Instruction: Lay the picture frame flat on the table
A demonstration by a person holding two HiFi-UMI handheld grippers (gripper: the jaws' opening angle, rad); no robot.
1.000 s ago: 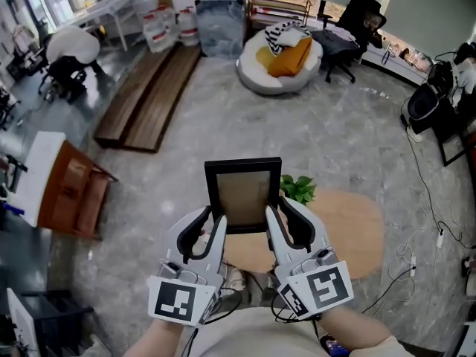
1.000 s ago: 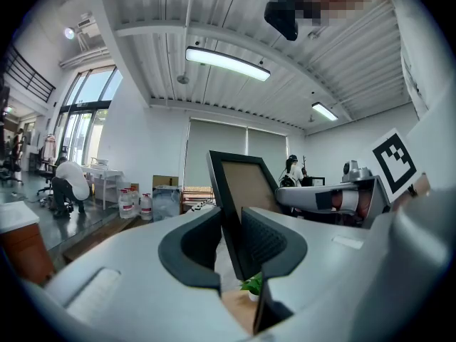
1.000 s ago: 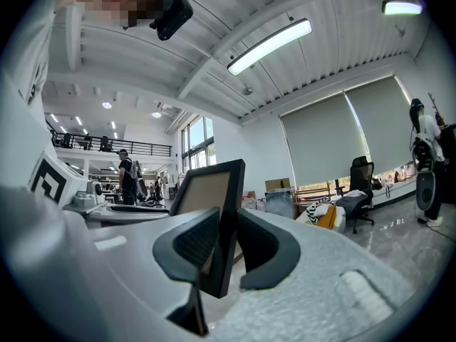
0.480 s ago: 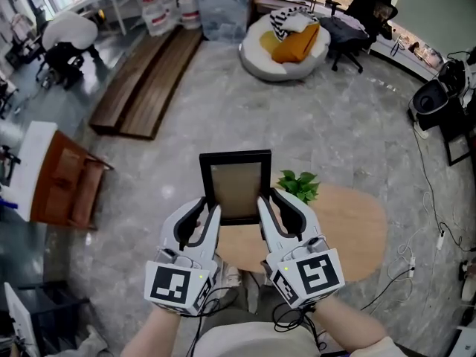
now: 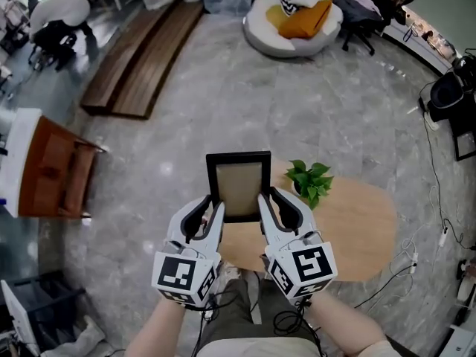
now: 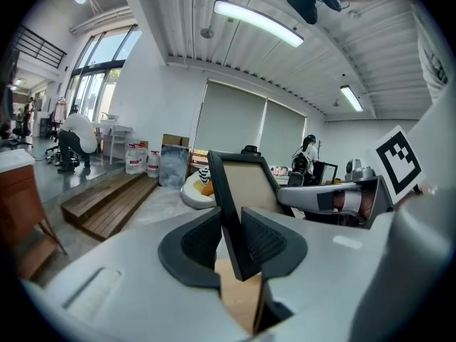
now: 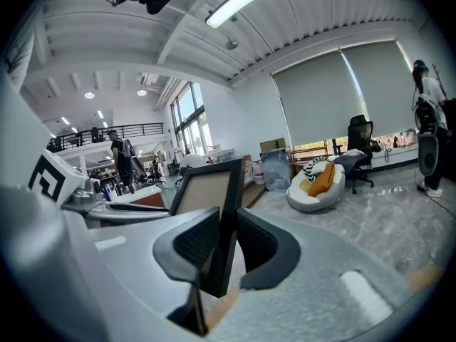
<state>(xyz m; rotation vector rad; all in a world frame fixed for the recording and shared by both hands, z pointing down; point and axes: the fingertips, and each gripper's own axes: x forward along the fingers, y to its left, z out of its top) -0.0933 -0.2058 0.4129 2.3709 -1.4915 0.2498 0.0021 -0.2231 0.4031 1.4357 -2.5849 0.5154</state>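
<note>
Left claw [image 5: 211,208], right claw [image 5: 269,199]: each pinching a side edge of the picture frame [image 5: 239,186], grip unchanged from a second ago. Frame: still upright, just left of potted plant [image 5: 311,181], over counter [image 5: 357,229]. Lowering flat apparently not begun.

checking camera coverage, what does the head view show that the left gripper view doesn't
Only the head view: the potted plant beside the frame, and the cables on the floor.
Only the left gripper view: the ceiling light strips and the window blinds.
Both: the black picture frame, with the left gripper clamped on one side edge and the right gripper on the other, plus the white beanbag and wooden planks.
</note>
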